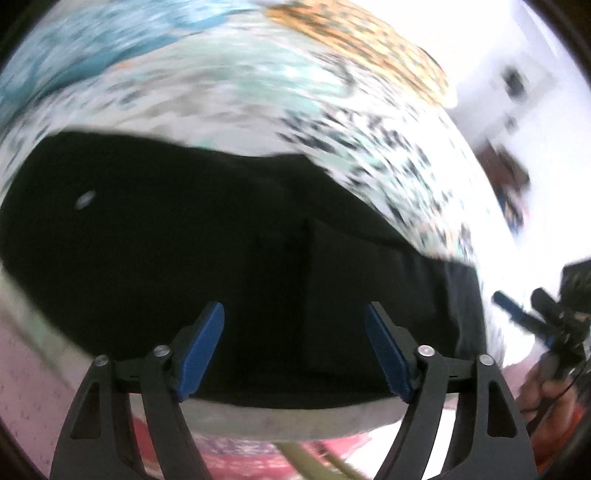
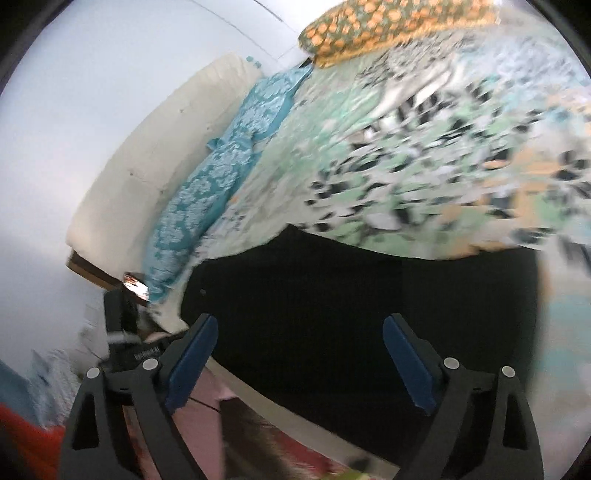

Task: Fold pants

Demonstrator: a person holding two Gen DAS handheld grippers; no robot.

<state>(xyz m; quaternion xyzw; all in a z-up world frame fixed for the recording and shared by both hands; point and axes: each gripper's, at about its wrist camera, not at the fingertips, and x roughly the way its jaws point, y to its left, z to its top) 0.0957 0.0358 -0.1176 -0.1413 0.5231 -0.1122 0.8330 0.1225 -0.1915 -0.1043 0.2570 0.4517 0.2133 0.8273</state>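
Note:
The black pants lie flat on a patterned bedspread, close to the bed's near edge. My left gripper hovers over them with its blue fingers wide apart and nothing between them. At the far right of the left wrist view, the right gripper shows beside the pants' edge, held by a hand. In the right wrist view the pants fill the lower middle. My right gripper stands open above them and holds nothing. Both views are motion-blurred.
A teal patterned pillow and an orange patterned pillow lie at the far side of the bed, with a cream headboard cushion behind them against a white wall. A red and pink rug covers the floor below the bed edge.

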